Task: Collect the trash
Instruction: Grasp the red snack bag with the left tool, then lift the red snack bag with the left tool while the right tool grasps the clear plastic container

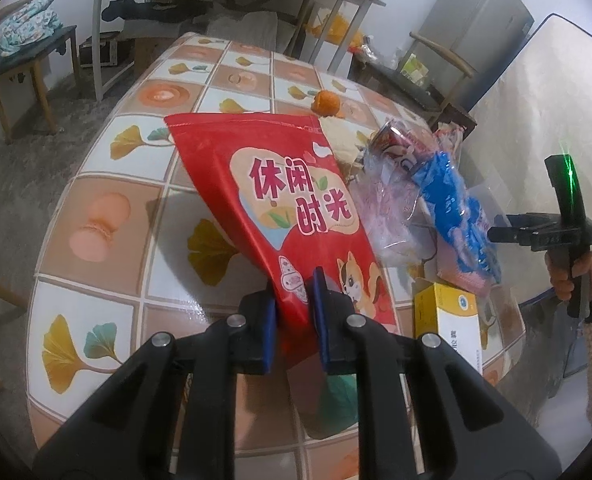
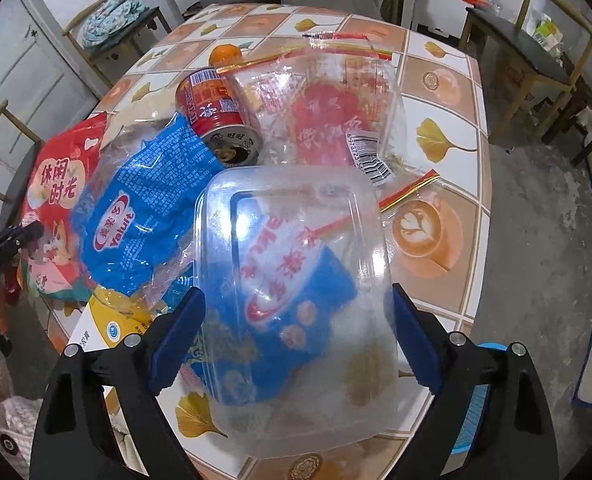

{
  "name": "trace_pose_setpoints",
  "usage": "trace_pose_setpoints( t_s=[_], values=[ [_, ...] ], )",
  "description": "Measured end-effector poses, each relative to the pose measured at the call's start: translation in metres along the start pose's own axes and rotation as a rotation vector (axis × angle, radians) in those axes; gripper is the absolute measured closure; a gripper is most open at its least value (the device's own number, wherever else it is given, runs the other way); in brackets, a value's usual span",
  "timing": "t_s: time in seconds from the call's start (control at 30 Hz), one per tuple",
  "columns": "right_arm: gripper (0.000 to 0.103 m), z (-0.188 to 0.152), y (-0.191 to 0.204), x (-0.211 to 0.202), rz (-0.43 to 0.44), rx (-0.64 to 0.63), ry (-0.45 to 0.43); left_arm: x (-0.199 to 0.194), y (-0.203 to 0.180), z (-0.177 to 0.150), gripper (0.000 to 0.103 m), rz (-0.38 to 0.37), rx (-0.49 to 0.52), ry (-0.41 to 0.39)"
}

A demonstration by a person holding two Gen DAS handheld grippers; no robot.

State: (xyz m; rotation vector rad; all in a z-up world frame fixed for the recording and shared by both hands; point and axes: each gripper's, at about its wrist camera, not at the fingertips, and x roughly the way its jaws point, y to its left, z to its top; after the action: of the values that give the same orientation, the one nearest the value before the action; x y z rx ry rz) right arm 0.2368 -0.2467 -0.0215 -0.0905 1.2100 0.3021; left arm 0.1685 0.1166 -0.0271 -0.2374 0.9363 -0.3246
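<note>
So the left gripper point(image 1: 294, 312) had its jaws pinching the bottom edge of the red snack bag point(image 1: 272, 200), lifted off the worktop point(image 1: 96, 240), probably for binning. Right gripper point(image 2: 297, 336) jaws were spread around a clear plastic tub point(image 2: 296, 280) at frame centre; contact was hard to tell. No bin visible anywhere.

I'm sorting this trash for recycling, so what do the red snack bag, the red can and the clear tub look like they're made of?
Red snack bag: likely glossy printed plastic film; it creases and shines.
Red can: probably thin metal, with a silvery rim around its end and a printed wrap.
Clear tub: seemingly stiff transparent plastic; wrappers show through its moulded, rounded walls.
</note>
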Motion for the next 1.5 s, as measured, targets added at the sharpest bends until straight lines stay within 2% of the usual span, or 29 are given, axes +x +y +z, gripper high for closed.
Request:
trace_pose_setpoints(
  t_s=[0.43, 0.73, 0.9, 1.5],
  values=[
    [0.018, -0.003, 0.001, -0.027, -0.025, 0.024, -0.076, -0.011, -0.004, 0.007, 0.092, -0.032, 0.002, -0.041],
    [0.019, -0.006, -0.001, -0.055, -0.012, 0.054, -0.151, -0.013, 0.0, 0.007, 0.094, -0.036, -0.009, -0.054],
    [0.019, -0.01, -0.001, -0.066, -0.001, 0.074, -0.179, -0.018, 0.002, 0.007, 0.097, -0.066, -0.024, -0.074],
    [0.02, -0.029, 0.001, -0.091, 0.045, 0.136, -0.257, -0.056, -0.005, 0.014, 0.099, -0.083, -0.005, -0.176]
  ],
)
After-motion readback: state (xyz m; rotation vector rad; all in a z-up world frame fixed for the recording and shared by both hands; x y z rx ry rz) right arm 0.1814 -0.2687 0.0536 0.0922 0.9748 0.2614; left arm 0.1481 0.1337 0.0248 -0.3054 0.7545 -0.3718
